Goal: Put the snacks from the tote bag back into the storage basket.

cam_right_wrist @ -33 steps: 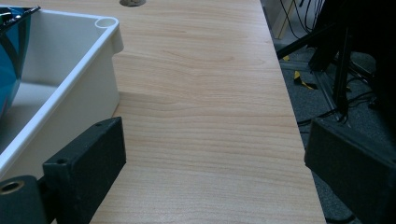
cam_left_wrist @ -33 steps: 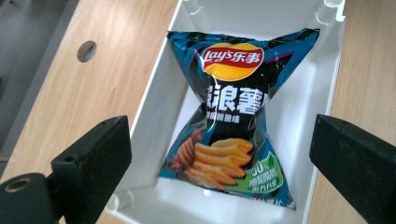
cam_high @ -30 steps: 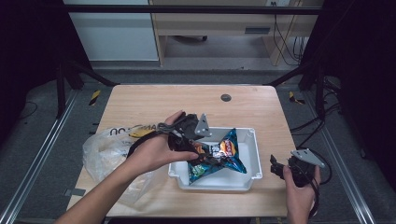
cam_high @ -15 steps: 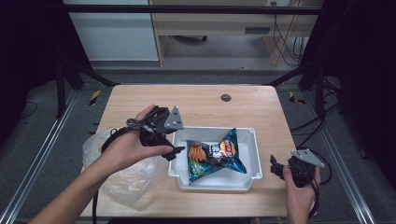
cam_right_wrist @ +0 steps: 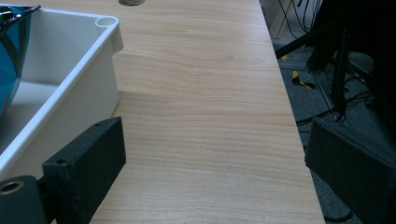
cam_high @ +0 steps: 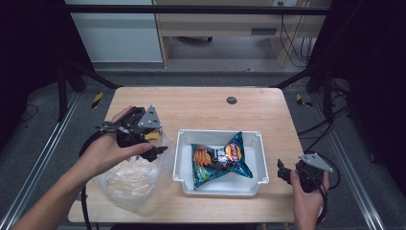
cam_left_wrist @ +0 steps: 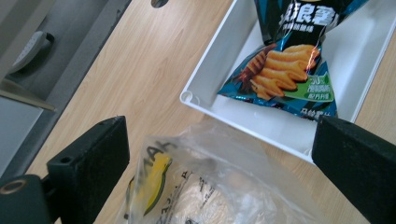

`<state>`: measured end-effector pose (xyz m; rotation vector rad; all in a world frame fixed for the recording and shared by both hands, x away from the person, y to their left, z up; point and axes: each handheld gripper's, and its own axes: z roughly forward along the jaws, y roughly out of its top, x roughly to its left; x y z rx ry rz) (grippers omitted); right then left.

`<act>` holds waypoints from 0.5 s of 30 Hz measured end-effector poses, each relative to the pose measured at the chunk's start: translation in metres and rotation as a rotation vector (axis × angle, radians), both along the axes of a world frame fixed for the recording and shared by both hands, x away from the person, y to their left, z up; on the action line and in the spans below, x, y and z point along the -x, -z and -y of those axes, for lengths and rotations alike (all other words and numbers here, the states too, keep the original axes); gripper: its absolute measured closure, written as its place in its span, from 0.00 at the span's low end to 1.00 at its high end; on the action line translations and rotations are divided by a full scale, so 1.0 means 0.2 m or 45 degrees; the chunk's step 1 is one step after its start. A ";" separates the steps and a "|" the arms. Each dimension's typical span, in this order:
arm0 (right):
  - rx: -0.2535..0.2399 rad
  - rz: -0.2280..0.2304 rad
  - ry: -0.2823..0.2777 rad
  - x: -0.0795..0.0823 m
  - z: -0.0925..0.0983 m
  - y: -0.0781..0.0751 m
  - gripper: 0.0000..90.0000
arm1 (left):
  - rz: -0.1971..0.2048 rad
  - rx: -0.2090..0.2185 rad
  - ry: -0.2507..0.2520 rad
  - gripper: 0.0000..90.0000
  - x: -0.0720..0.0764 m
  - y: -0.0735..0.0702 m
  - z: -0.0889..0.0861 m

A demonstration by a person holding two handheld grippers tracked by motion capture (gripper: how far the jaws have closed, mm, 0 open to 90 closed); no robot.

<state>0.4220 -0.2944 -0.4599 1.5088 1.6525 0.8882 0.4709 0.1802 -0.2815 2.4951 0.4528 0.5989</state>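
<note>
A blue chips bag [cam_high: 220,160] [cam_left_wrist: 285,70] lies in the white bin [cam_high: 184,158] [cam_left_wrist: 201,88] at the table's front middle. My left gripper [cam_high: 155,146] [cam_left_wrist: 224,154] hovers just left of the bin, above a clear plastic bag [cam_high: 131,179] [cam_left_wrist: 205,186] with yellow print. It is open, with nothing between its jaws. My right gripper [cam_high: 282,171] [cam_right_wrist: 215,163] is held low at the front right, beside the bin's right wall [cam_right_wrist: 70,79]. It is open over bare wood.
A dark round grommet [cam_high: 231,100] [cam_right_wrist: 130,2] sits in the tabletop near the far edge. The table's right edge [cam_right_wrist: 299,140] runs close to my right gripper, and cables and stand legs lie on the floor beyond it.
My left gripper has drawn back leftward from the chips bag in the bin to above the plastic bag. The chips bag stays in the bin. The right gripper has not moved.
</note>
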 end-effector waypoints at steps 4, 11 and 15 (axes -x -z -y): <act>0.000 -0.002 0.000 0.00 0.00 0.00 0.06 | -0.012 0.015 -0.034 0.04 -0.01 0.03 -0.08; 0.002 0.000 0.000 0.00 -0.01 0.00 0.06 | -0.020 0.016 -0.080 0.05 -0.03 0.09 -0.18; 0.005 0.000 -0.002 0.00 -0.01 0.00 0.06 | -0.034 0.024 -0.108 0.05 -0.05 0.14 -0.23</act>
